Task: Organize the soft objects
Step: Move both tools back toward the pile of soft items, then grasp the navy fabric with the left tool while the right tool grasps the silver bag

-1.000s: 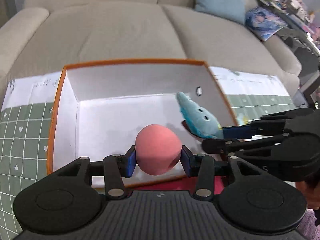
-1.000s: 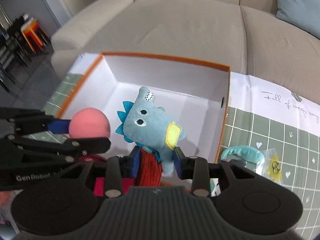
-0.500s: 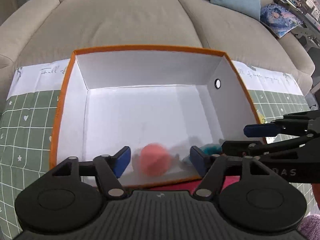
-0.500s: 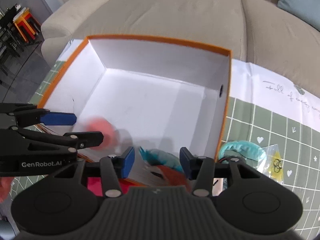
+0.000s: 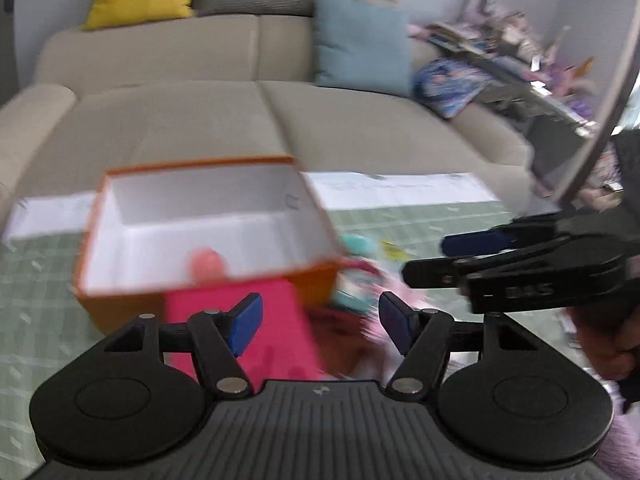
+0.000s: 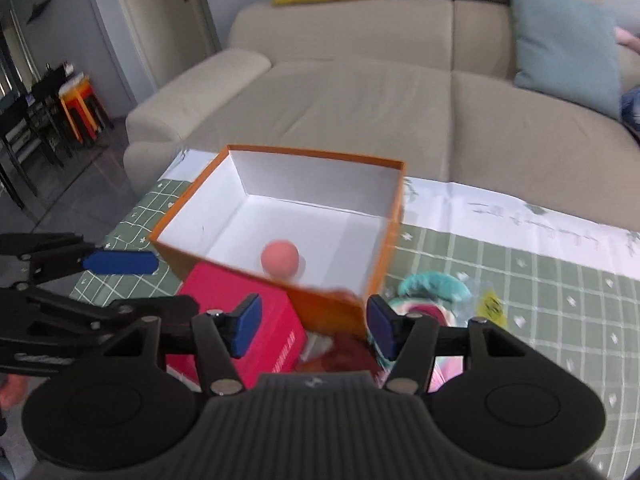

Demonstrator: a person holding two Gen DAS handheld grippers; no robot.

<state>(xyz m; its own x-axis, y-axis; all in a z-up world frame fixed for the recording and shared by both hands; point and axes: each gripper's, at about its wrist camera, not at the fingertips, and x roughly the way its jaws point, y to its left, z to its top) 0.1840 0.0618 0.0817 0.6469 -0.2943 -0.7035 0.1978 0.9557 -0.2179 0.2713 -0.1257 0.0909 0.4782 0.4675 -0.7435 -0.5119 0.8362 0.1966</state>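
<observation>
- Between picks, by the look of it — pink ball [image 6: 280,259] lying on the white floor of the orange box [image 6: 280,150], near its front wall.
- No blue plush visible inside; may be hidden behind the near wall, cannot tell.
- More soft things outside the box: a teal item [image 6: 434,285] on the green grid mat [image 6: 560,280] just right of the box, and a rust-coloured soft piece [image 6: 348,350] right below the right tool.
- Next move, as a guess: drop onto one of these, close on it, lift over the rim.
- Left tool [image 5: 318,320] spread wide, holding nothing, raised in front of the box above a pink carton [image 5: 240,320].
- Right tool [image 6: 314,326] likewise wide and empty — level, pointed at the box's near corner.
</observation>
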